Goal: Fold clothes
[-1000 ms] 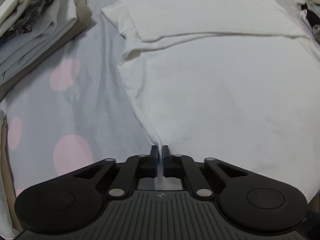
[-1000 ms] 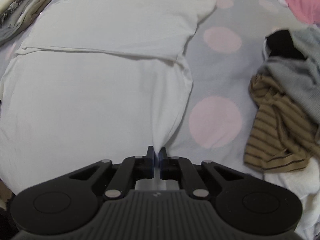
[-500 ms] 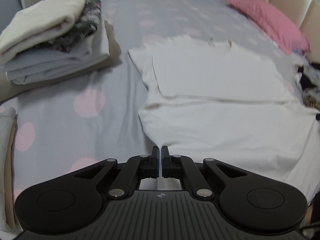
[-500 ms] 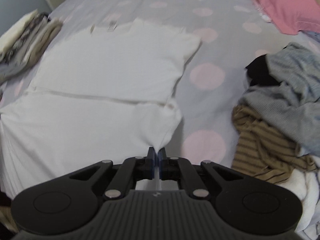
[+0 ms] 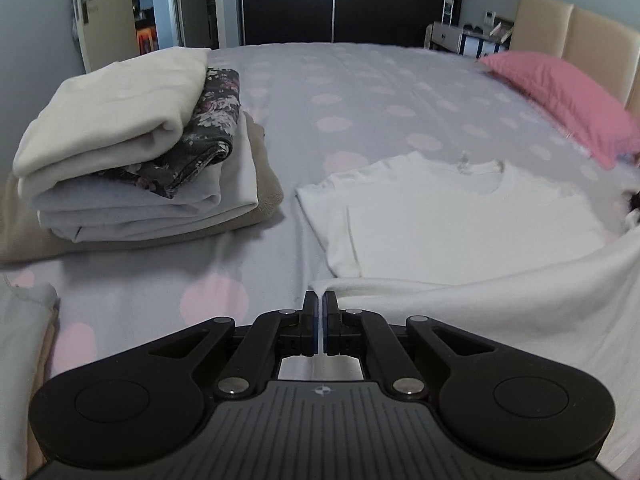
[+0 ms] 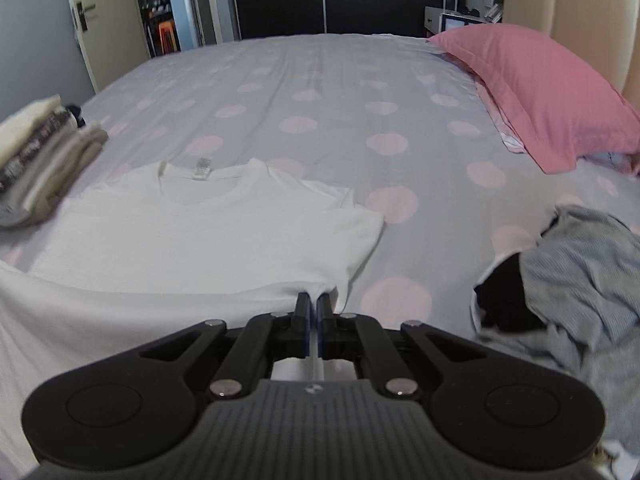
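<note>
A white T-shirt point(image 6: 208, 236) is lying spread on a grey bedspread point(image 6: 328, 92) dotted with pink circles, its collar and label pointing toward the far side of the bed, as two handheld grippers are lifting its near hem clear of the fabric below. The left gripper point(image 5: 320, 300) is holding the hem's left corner, its jaws pressed together on a thin fold of white cloth. The right gripper point(image 6: 313, 303) is doing the same at the right corner, jaws clamped on the bunched edge. Between the two, the raised hem is hanging in a shallow curve above the upper half of the shirt, which is lying flat with its sleeves tucked inward.

To the left of the shirt, a stack of folded clothes point(image 5: 132, 148) is sitting on the bed: a cream piece on top, a dark floral one beneath it, then pale grey and beige layers. A pink pillow point(image 6: 536, 88) is resting against a beige headboard point(image 6: 576, 4) at the far right. Near the right gripper, a loose heap of unfolded garments point(image 6: 568, 272), light blue-grey and black, is lying well apart from the shirt. A dark wardrobe point(image 5: 340, 0) and an open doorway are standing beyond the bed.
</note>
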